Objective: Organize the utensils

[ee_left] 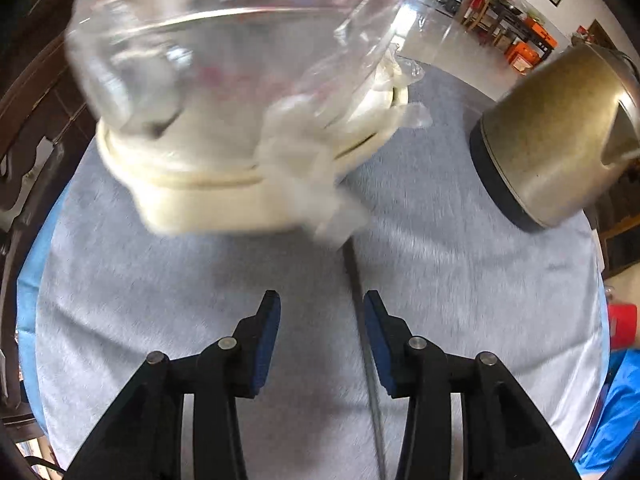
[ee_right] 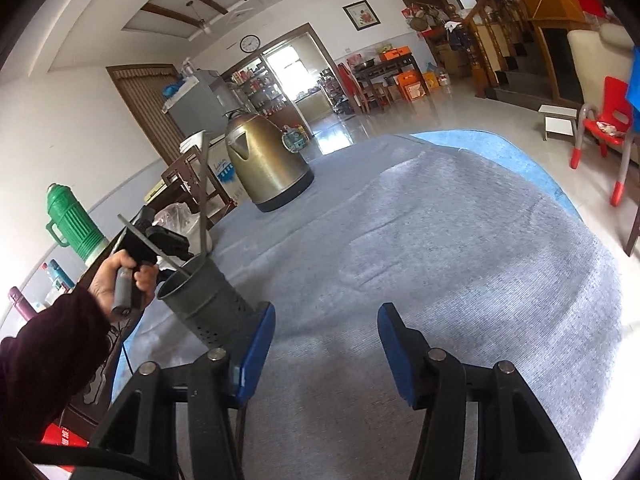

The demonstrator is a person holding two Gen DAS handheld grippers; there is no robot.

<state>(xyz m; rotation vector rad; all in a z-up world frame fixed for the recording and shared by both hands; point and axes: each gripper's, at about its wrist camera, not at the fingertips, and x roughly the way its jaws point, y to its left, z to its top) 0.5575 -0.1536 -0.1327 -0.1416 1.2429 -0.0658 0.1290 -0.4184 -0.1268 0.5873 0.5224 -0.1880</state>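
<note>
A grey perforated metal utensil holder (ee_right: 208,300) stands on the grey cloth at the left of the right wrist view, with a thin metal utensil (ee_right: 205,192) standing in it. A thin metal rod (ee_left: 366,352) runs up between the fingers of my left gripper (ee_left: 322,308), which is open and not clamping it. The left gripper also shows in the right wrist view (ee_right: 162,240), held by a hand just behind the holder. My right gripper (ee_right: 326,320) is open and empty over the cloth, its left finger next to the holder.
A blurred clear plastic-wrapped bowl (ee_left: 232,40) sits on a cream base (ee_left: 208,204) ahead of the left gripper. A brass kettle (ee_left: 560,136) stands at the right, and shows in the right wrist view (ee_right: 264,160). A green thermos (ee_right: 72,220) and wooden chairs stand beyond the table's edge.
</note>
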